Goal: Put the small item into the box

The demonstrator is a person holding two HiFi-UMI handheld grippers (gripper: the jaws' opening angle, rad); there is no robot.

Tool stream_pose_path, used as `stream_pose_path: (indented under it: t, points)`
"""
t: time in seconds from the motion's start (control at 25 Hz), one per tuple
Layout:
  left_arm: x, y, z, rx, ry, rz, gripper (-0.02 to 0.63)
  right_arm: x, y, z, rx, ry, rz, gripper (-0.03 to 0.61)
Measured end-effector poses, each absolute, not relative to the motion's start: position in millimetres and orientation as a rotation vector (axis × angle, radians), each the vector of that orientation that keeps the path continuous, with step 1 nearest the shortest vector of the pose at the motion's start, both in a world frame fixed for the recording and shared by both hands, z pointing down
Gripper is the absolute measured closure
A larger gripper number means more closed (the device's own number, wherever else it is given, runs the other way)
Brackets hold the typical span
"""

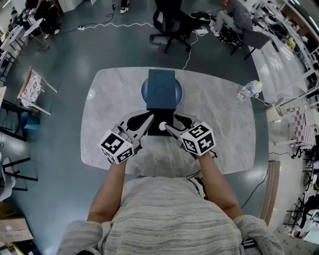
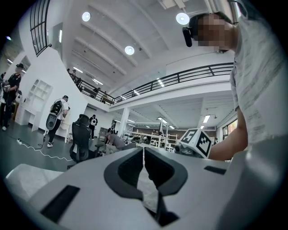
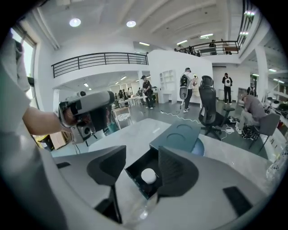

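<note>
A dark open box (image 1: 155, 130) lies on the marble table (image 1: 219, 124), and its teal lid (image 1: 161, 88) rests behind it on a blue plate (image 1: 145, 92). The small white round item (image 1: 162, 126) lies inside the box. My right gripper (image 1: 172, 123) is open just over the box. In the right gripper view its jaws stand on either side of the item (image 3: 148, 175), apart from it, with the box wall (image 3: 136, 174) between them. My left gripper (image 1: 144, 120) hovers at the box's left edge, shut and holding nothing (image 2: 143, 152).
A plastic bottle (image 1: 248, 90) stands at the table's far right edge. Beyond the table are an office chair (image 1: 169, 22), floor cables and a seated person (image 1: 234, 15). The right gripper's marker cube (image 2: 198, 141) is close beside the left gripper.
</note>
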State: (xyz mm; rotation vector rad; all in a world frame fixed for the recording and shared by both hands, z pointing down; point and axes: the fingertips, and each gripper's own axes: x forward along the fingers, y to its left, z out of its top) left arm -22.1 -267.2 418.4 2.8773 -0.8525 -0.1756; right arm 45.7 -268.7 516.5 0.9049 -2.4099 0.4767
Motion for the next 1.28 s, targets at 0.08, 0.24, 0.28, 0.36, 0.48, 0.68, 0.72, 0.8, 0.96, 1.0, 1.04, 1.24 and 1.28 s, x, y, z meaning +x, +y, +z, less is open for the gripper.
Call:
stream_pose_path:
  t: [0.08, 0.24, 0.28, 0.36, 0.48, 0.68, 0.72, 0.8, 0.96, 1.0, 1.04, 1.24, 1.28]
  points:
    - [-20, -266, 414, 2.893, -0.845, -0.171, 0.588, 48, -265, 502, 0.927, -2.447, 0.452, 0.344]
    - [-17, -262, 404, 2.918, -0.837, -0.169, 0.588, 54, -257, 467, 0.993, -2.543, 0.385, 0.395]
    - [-17, -261, 400, 2.918, -0.837, -0.177, 0.588, 56, -254, 456, 1.011, -2.569, 0.362, 0.413]
    - [-17, -258, 392, 2.923, -0.837, -0.192, 0.588, 59, -249, 435, 1.042, -2.631, 0.311, 0.473]
    - [-12, -254, 382, 2.952, -0.827, -0.207, 0.588, 63, -240, 412, 1.069, -2.705, 0.242, 0.539]
    - [-3, -252, 371, 2.978, -0.83, -0.224, 0.588, 70, -233, 392, 1.076, -2.76, 0.127, 0.558]
    - [-3, -251, 370, 2.978, -0.833, -0.227, 0.589, 70, -232, 390, 1.079, -2.766, 0.114, 0.559]
    - [-2, -248, 369, 2.979, -0.833, -0.229, 0.589, 71, -229, 384, 1.092, -2.781, 0.105, 0.56]
    - [-2, -241, 367, 2.983, -0.831, -0.225, 0.588, 74, -225, 371, 1.133, -2.808, 0.095, 0.56]
    - [-2, -241, 367, 2.982, -0.833, -0.228, 0.589, 75, -225, 370, 1.14, -2.811, 0.093, 0.56]
    - [-2, -241, 366, 2.983, -0.833, -0.231, 0.588, 76, -224, 369, 1.145, -2.814, 0.09, 0.56]
    - [1, -239, 364, 2.982, -0.84, -0.241, 0.588, 77, -220, 364, 1.137, -2.819, 0.059, 0.56]
    - [1, -238, 364, 2.982, -0.839, -0.241, 0.589, 77, -220, 362, 1.138, -2.821, 0.058, 0.56]
